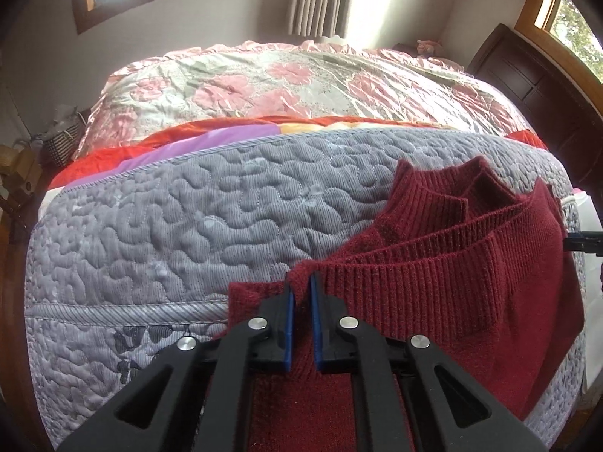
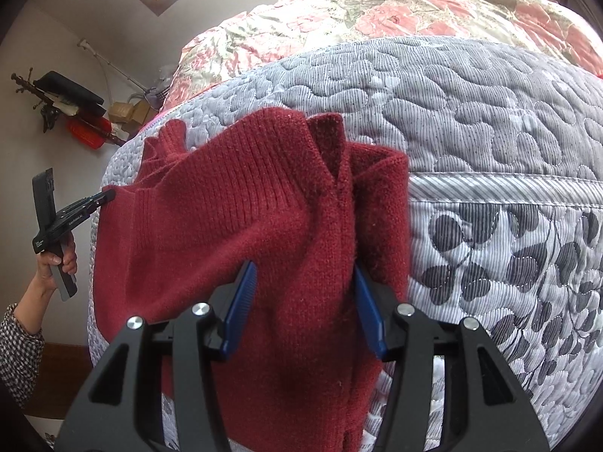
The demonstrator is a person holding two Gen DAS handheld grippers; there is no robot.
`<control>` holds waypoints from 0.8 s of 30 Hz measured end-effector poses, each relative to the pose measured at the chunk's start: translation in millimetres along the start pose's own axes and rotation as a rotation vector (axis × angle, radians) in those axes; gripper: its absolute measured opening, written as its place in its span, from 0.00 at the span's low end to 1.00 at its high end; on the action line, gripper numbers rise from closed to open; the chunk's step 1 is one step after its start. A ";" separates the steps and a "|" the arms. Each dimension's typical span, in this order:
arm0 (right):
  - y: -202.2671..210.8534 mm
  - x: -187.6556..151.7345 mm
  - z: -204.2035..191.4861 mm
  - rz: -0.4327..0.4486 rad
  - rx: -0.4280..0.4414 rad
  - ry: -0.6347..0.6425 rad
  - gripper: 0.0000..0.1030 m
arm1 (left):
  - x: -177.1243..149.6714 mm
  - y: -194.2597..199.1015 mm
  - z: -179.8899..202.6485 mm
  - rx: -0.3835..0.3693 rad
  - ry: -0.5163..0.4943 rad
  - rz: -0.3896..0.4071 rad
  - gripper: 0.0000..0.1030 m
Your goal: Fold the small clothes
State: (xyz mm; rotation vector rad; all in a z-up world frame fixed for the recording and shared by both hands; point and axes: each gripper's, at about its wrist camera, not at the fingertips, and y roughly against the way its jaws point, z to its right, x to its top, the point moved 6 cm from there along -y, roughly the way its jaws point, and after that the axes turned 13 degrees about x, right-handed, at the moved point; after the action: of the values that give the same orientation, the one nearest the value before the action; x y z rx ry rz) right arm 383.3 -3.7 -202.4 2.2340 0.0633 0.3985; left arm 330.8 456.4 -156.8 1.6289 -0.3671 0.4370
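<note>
On the near edge of the bed, over the grey quilted cover point(image 1: 181, 226), I've got the dark red knit sweater point(image 1: 433, 286) lifted and stretched between both claws. My left gripper point(image 1: 301, 297) is clamped down on a small pinch of the ribbed hem, blue pads nearly together with a tuft of knit poking out between them; a corner grip, so the edge hangs straight. My right gripper point(image 2: 303, 301) has its jaws much wider, a thick bunch of folded fabric filling the gap and touching both pads, so I read it as gripping that bunch, though I can't see how firm the bite is. In the right view my left hand point(image 2: 56, 263) holds the other tool out at the far side of the garment. Far part of the sweater, with its ribbed edges, rests on the quilt; near part hangs off the bed's front. Judgement: holding two points apart keeps the layers taut for laying a fold down flat.
</note>
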 end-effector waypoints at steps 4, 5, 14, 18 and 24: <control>0.5 0.0 2.3 0.003 0.000 -0.007 0.49 | -1.4 -13.0 -26.4 0.043 0.137 -0.032 0.07; 0.2 0.4 3.1 0.005 0.002 -0.016 0.49 | -5.2 -23.3 -27.4 0.064 0.138 -0.064 0.07; 14.9 -4.2 -4.2 -0.001 -0.008 -0.005 0.51 | -15.8 -17.5 -31.1 0.146 0.189 -0.123 0.34; 29.2 -26.1 -9.2 -0.007 -0.021 0.016 0.61 | -42.5 18.1 -34.6 0.121 0.184 -0.131 0.54; 33.3 -89.3 -6.4 -0.058 -0.037 -0.027 0.62 | -129.2 48.0 -32.3 0.088 0.251 -0.222 0.55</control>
State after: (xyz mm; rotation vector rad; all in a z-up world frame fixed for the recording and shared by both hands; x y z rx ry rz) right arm 293.6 -36.4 -196.7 2.1957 0.1050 0.3354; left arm 192.6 481.2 -175.1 1.6544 0.0220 0.4871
